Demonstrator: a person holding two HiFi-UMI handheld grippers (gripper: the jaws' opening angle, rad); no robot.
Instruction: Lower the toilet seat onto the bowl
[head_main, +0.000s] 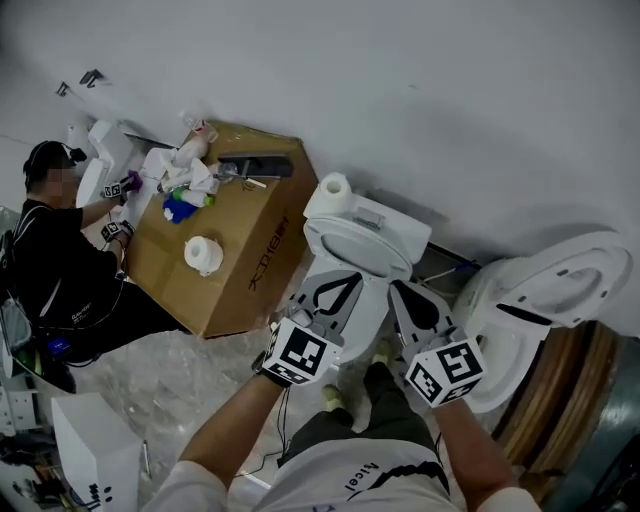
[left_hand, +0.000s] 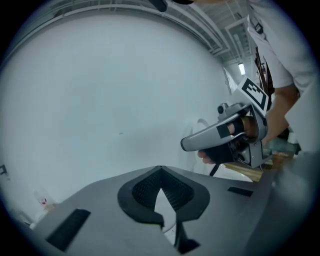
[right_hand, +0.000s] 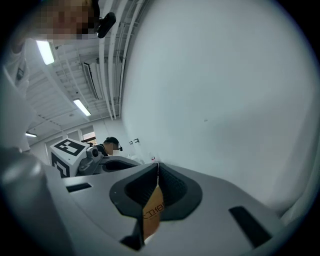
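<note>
The white toilet (head_main: 372, 300) stands in the middle of the head view, against the wall. Its seat and lid (head_main: 352, 243) lie flat on the bowl. My left gripper (head_main: 354, 277) hovers over the front of the seat, jaws shut and holding nothing. To its right, my right gripper (head_main: 397, 286) is also shut and holding nothing, just off the seat's right edge. Both gripper views aim up at the bare wall and the toilet is out of their sight. The left gripper (left_hand: 160, 168) and right gripper (right_hand: 158, 164) show their tips meeting.
A paper roll (head_main: 335, 187) sits on the tank. A cardboard box (head_main: 235, 250) with bottles and another roll stands left of the toilet, with a seated person (head_main: 60, 260) beyond it. A second toilet (head_main: 545, 295) with a raised lid is at right.
</note>
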